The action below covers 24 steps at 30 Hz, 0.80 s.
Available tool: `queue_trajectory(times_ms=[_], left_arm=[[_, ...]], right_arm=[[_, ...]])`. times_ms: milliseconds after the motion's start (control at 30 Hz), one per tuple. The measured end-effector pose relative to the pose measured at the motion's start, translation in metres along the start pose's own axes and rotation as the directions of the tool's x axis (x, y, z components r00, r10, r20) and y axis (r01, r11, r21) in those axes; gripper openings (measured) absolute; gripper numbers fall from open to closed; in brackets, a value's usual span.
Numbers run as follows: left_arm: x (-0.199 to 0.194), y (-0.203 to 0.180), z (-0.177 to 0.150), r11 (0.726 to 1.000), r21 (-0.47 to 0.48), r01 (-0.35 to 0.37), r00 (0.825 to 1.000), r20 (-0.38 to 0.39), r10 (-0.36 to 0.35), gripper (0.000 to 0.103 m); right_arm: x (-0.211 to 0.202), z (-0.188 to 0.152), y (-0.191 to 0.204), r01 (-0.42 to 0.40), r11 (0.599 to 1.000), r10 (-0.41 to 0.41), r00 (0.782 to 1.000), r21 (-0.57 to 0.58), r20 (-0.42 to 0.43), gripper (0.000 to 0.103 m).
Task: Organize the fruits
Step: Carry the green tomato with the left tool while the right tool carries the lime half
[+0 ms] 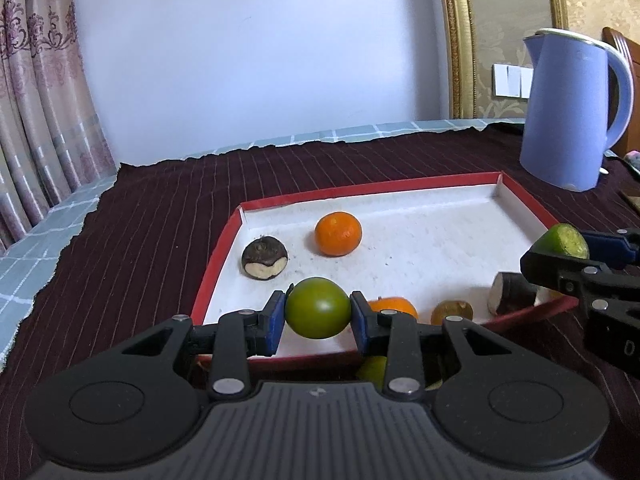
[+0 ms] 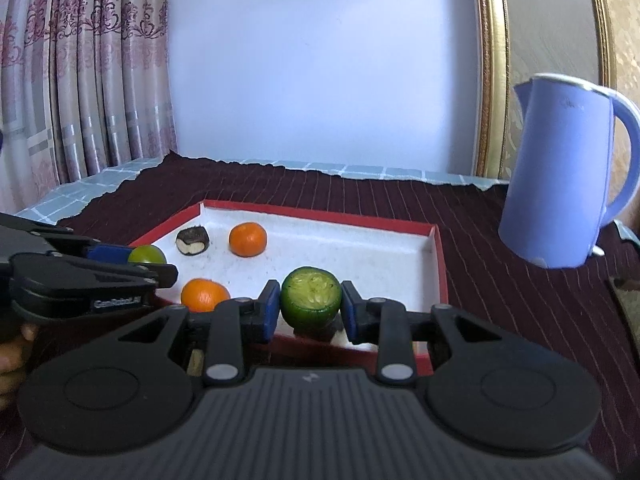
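Note:
A red-rimmed white tray (image 1: 424, 236) (image 2: 438, 256) lies on the dark cloth. My left gripper (image 1: 318, 314) is shut on a whole green fruit (image 1: 318, 308) above the tray's near left edge; it also shows in the right wrist view (image 2: 147, 255). My right gripper (image 2: 310, 304) is shut on a cut green fruit half (image 2: 311, 300) over the tray's near side, also seen at the right in the left wrist view (image 1: 562, 240). In the tray lie an orange (image 1: 338, 233) (image 2: 247, 239), a brown chestnut-like piece (image 1: 264, 258) (image 2: 192, 241), a second orange (image 1: 394, 306) (image 2: 205, 294), a yellowish fruit (image 1: 452, 312) and a dark cut piece (image 1: 510, 298).
A blue electric kettle (image 1: 576, 112) (image 2: 560, 172) stands on the cloth at the right behind the tray. A curtain (image 2: 80, 80) hangs at the left, and a white wall is behind. Another yellow-green fruit (image 1: 374, 370) lies under my left gripper outside the tray.

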<state>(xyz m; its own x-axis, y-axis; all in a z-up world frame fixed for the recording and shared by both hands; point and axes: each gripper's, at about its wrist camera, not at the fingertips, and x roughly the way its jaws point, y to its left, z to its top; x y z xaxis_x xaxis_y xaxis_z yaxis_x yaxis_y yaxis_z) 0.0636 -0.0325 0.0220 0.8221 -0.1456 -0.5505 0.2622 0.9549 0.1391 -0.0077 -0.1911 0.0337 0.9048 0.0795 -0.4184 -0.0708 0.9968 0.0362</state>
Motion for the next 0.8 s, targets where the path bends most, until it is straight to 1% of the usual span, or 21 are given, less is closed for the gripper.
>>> queue_trajectory(times_ms=[300,567,800], left_arm=[[0.02,-0.002,0.009,1.0,-0.008,-0.028,0.999,-0.02,0.028,0.034],[0.031,-0.008,0.018,0.999,0.003,-0.052,0.999,-0.004,0.052,0.034],[0.043,-0.01,0.028,0.996,-0.01,-0.084,0.996,0.004,0.084,0.034]], right_arm=[[0.012,0.01,-0.005,0.01,1.0,-0.01,1.0,0.008,0.01,0.03],[0.023,0.012,-0.01,0.016,1.0,-0.016,1.0,0.025,0.005,0.03],[0.039,0.019,-0.011,0.024,0.999,-0.025,1.0,0.034,0.008,0.03]])
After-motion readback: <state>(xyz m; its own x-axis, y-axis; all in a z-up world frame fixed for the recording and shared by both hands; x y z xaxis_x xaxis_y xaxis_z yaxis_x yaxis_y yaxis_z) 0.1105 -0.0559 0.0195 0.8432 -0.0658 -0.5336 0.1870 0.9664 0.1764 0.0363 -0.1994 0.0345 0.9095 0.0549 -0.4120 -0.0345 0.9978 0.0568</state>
